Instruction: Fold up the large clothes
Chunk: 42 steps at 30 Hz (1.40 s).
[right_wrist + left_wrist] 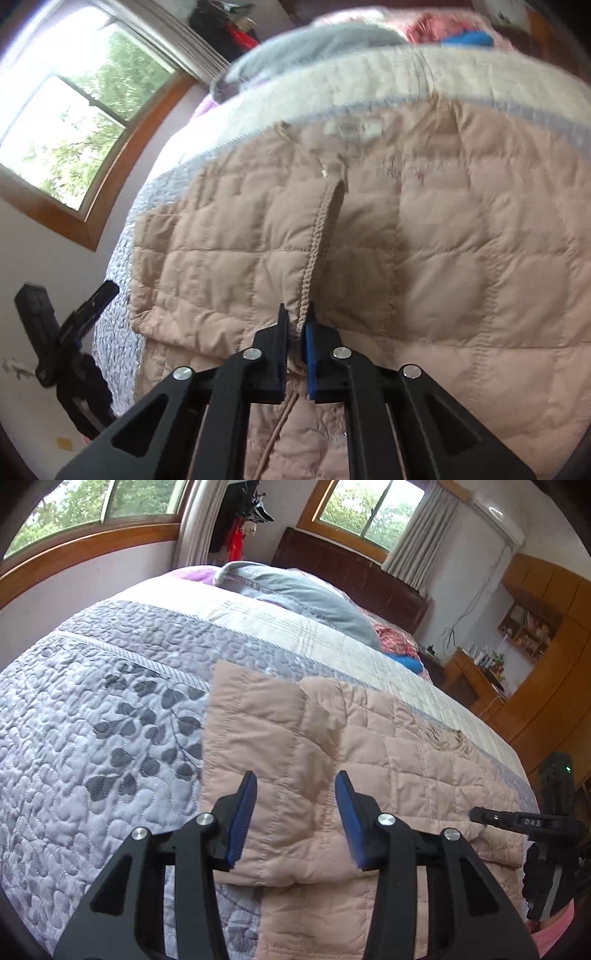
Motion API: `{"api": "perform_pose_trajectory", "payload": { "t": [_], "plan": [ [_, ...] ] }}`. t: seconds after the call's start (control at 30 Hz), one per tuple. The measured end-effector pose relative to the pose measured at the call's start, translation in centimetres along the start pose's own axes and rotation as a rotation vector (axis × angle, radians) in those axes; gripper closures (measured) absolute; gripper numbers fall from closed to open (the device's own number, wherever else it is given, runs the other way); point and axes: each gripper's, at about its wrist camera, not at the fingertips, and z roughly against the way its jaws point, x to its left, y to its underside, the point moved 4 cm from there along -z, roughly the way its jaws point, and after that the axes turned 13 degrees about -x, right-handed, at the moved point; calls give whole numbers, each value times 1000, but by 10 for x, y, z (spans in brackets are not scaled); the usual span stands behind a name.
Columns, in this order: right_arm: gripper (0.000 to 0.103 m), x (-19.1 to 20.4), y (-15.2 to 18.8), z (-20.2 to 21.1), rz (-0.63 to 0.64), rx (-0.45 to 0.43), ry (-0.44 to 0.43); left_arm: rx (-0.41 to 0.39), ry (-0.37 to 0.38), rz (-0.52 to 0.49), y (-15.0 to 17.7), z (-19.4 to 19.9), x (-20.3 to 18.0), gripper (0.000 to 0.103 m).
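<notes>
A beige quilted jacket (332, 738) lies spread on the bed, with one side folded over its middle. My left gripper (295, 786) is open and empty, hovering over the jacket's left part. My right gripper (296, 317) is shut on the ribbed front edge of the jacket (317, 254) and holds that flap raised. The jacket's collar and label (354, 127) lie at the far side. The right gripper also shows at the right edge of the left wrist view (480, 814).
The bed carries a grey-lilac quilted bedspread (92, 701) with a leaf pattern. A grey pillow (303, 594) and red and blue clothes (402, 650) lie at the head. Wooden cabinets (546, 664) stand right; a window (62, 122) is left.
</notes>
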Motion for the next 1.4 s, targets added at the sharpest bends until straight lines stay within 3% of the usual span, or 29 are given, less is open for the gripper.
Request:
{"api": "perform_pose_trajectory", "payload": {
  "t": [0.27,0.43,0.57,0.7,0.9,1.07,1.1,1.2,1.27,1.4],
  "plan": [
    [96,-12,-11,71,56,-136,108,-5,24,-8,-5,5,-8,61],
    [96,-36,-13,100,40,-181,164,24,48,-111,3,-7,-39,61],
    [96,-56,-12,103,21,-189,220,101,45,-171,17,-32,-56,61],
    [96,-84,-4,88,-18,-152,261,203,38,-157,37,-64,-53,61],
    [95,-114,8,53,-83,-109,249,216,31,-166,47,-78,-48,60],
    [93,-107,9,49,-35,-103,285,223,10,-187,49,-78,-53,61],
    [86,-105,8,54,-23,-111,296,225,6,-180,46,-76,-53,61],
    [83,-93,3,84,27,-191,346,175,20,-154,28,-57,-60,61],
    [83,-81,-2,98,26,-225,302,144,39,-160,20,-50,-70,60],
    [83,-56,1,85,40,-166,206,162,74,-213,27,-56,-107,60]
  ]
}}
